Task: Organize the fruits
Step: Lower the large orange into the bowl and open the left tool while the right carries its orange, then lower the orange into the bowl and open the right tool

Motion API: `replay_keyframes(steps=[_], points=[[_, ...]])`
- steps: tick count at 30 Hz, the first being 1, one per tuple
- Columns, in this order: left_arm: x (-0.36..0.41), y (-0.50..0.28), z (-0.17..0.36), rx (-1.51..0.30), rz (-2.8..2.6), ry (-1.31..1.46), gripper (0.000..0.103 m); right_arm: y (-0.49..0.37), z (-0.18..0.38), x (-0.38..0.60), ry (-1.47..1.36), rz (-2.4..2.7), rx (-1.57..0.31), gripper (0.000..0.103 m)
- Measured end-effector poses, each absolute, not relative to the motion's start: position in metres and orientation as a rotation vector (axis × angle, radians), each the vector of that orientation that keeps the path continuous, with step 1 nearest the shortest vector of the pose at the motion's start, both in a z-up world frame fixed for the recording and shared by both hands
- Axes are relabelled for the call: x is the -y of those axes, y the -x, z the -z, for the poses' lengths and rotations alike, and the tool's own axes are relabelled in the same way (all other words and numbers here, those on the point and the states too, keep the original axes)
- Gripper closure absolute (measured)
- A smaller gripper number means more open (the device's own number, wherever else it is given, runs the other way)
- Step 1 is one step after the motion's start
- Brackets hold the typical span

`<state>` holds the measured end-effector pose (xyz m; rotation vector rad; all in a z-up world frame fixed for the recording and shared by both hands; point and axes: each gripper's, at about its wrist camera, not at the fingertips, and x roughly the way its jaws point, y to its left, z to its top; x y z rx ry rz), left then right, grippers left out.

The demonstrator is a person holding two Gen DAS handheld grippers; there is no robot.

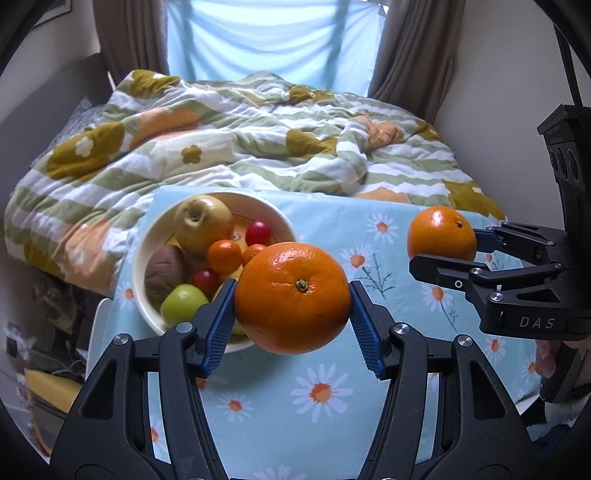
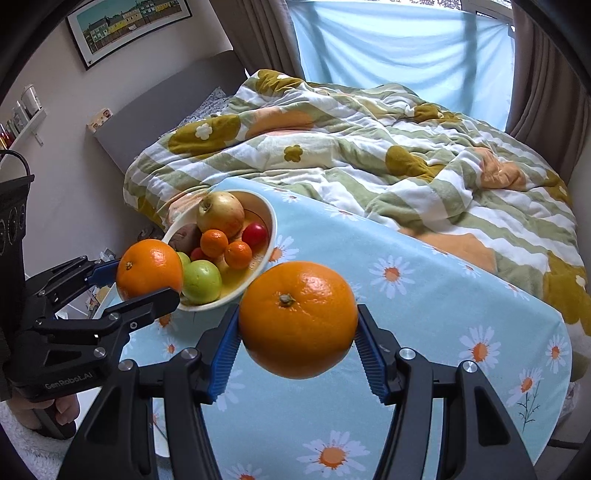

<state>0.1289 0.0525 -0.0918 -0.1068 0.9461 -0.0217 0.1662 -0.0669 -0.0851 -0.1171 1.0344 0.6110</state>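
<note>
My left gripper (image 1: 293, 310) is shut on a large orange (image 1: 292, 297), held above the table just right of the cream fruit bowl (image 1: 147, 236); it also shows in the right wrist view (image 2: 146, 280) with its orange (image 2: 149, 267). My right gripper (image 2: 297, 332) is shut on a second orange (image 2: 298, 319) above the table's middle; it shows in the left wrist view (image 1: 448, 245) with that orange (image 1: 441, 234). The bowl (image 2: 271, 236) holds a yellow apple (image 2: 221, 213), a green apple (image 2: 202, 281), small tangerines (image 2: 214, 243), red cherry tomatoes (image 2: 255, 233) and a brown fruit (image 2: 184, 238).
The table wears a light blue daisy cloth (image 1: 321, 391), also in the right wrist view (image 2: 424, 295). Behind it is a bed with a green striped flower quilt (image 1: 240, 140), a curtained window (image 1: 273, 37), and a wall with a framed picture (image 2: 129, 22).
</note>
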Motion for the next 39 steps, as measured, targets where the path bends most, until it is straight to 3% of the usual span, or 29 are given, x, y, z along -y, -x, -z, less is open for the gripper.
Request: replay_keyframes(steps=[16,35,37,39], points=[[-0.138,-0.163,0.136,-1.021,0.101,0.044,0.038,-0.171,0.11,0.0,0.045,-0.488,-1.086,0.048],[-0.145,-0.192,0.158,-1.048,0.183,-0.013,0.037,-0.171,0.122,-0.012,-0.023,-0.371,-1.088,0.048],[-0.145,-0.192,0.158,-1.042,0.185,-0.013,0.033,-0.17,0.121,-0.012,-0.02,-0.367,-1.086,0.048],[-0.146,-0.189,0.156,-1.027,0.186,-0.014,0.008,-0.17,0.12,-0.012,-0.022,-0.367,-1.087,0.048]])
